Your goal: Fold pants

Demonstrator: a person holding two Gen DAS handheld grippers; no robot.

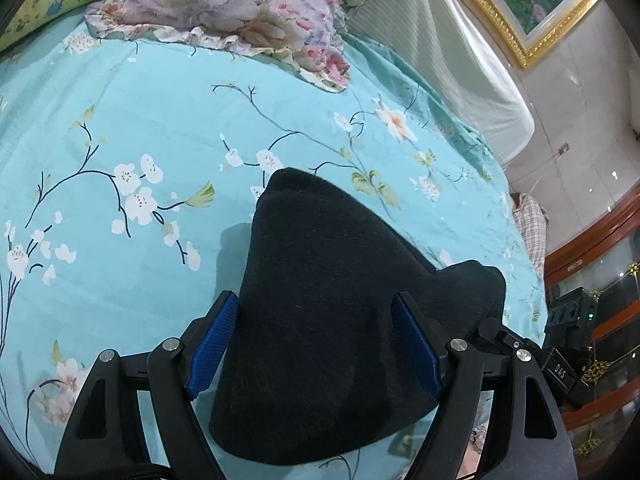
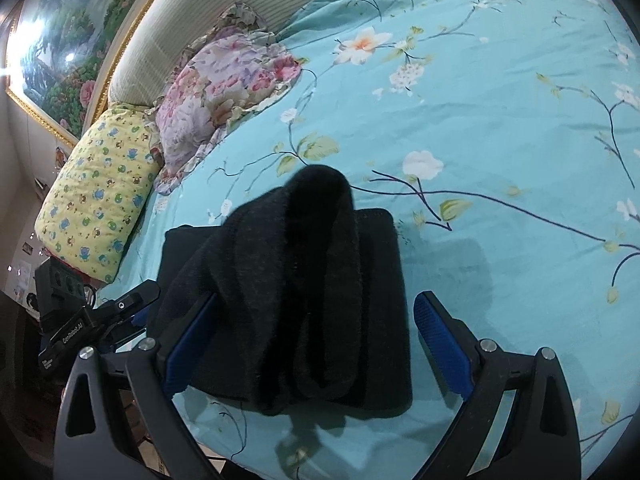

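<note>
The black pants (image 1: 320, 320) lie folded into a thick bundle on the turquoise floral bedsheet (image 1: 140, 120). In the left wrist view they fill the space between my left gripper's (image 1: 316, 304) blue pads, which stand wide apart; no grip shows. In the right wrist view the pants (image 2: 296, 300) show as a flat folded stack with a rumpled fold humped on top. My right gripper (image 2: 320, 304) is open, its pads on either side of the stack. The left gripper's tip (image 2: 120, 308) shows at the stack's left edge.
A pink floral pillow (image 1: 240, 4) and a yellow cartoon pillow (image 2: 100, 196) lie at the head of the bed by a padded headboard (image 1: 440, 40). The bed's edge (image 1: 532, 264) runs along the right of the left wrist view, with wooden furniture (image 1: 592, 248) beyond.
</note>
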